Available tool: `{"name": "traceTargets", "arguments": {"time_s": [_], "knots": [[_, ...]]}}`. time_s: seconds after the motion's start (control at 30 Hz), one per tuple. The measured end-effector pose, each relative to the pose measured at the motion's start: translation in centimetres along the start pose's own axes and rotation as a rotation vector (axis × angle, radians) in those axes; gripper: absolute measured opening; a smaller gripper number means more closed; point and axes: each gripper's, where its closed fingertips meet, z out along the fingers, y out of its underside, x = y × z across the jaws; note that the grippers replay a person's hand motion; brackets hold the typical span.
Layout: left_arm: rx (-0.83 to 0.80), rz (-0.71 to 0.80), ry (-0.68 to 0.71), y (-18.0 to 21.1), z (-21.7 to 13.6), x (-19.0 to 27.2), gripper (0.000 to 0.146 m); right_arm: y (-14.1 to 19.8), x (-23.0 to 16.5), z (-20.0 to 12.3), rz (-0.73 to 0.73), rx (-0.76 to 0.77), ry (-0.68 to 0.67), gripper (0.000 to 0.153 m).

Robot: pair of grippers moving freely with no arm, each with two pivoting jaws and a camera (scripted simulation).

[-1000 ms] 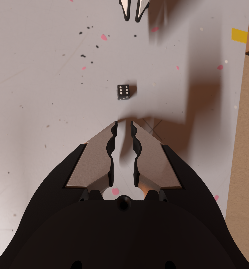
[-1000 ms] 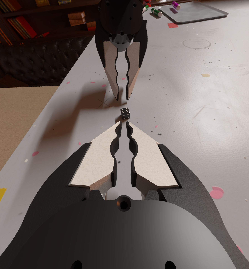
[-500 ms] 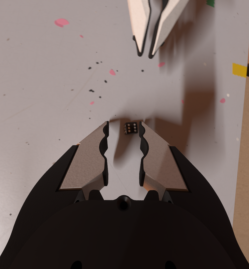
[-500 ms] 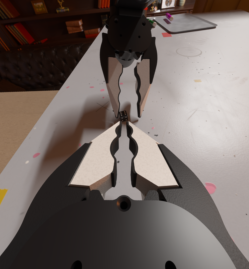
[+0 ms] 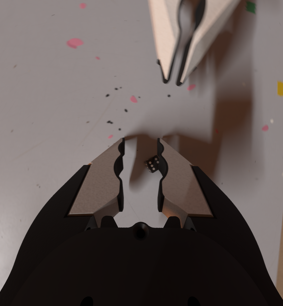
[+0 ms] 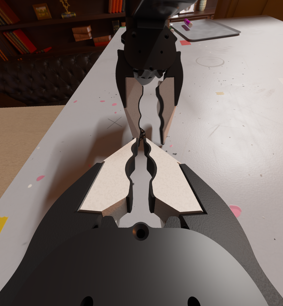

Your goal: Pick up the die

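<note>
The die [image 5: 152, 164] sits on the grey worktop [image 5: 38, 99], inside the gap of the left gripper [image 5: 140, 140] — not centred, but hard over against the inner face of the finger on the right side of the left wrist view, about level with that finger's scalloped hollow. The fingers [image 5: 104, 178] stand spread, with bare worktop between the die and the opposite finger, so nothing is gripped yet. The die looks tipped or turned on a corner, not flat and square to the fingers.

It is a small black cube with white pips, sharp-edged; three faces show from the left wrist view.

The right gripper [image 6: 140, 140] is farther off, its fingers nearly together with only a narrow slit between them, holding nothing; its tips point at the die [image 6: 142, 135] from the opposite side, near but apart.

As I judge it, closing the left fingers will first push the die sideways — it may rotate or skip out before both faces seat.
</note>
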Motion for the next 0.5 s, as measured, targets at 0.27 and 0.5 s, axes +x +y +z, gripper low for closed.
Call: {"name": "traceTargets", "arguments": {"time_s": [0.27, 0.5], "knots": [[0.009, 0.075, -0.011, 0.7, -2.1, 0.7, 0.03, -0.1, 0.1, -0.2, 0.009, 0.011, 0.0, 0.006], [0.022, -0.128, -0.077, 1.7, -1.3, 3.2, 0.046, -0.1, 0.2, -0.2, 0.016, 0.013, -0.005, 0.006]]}}
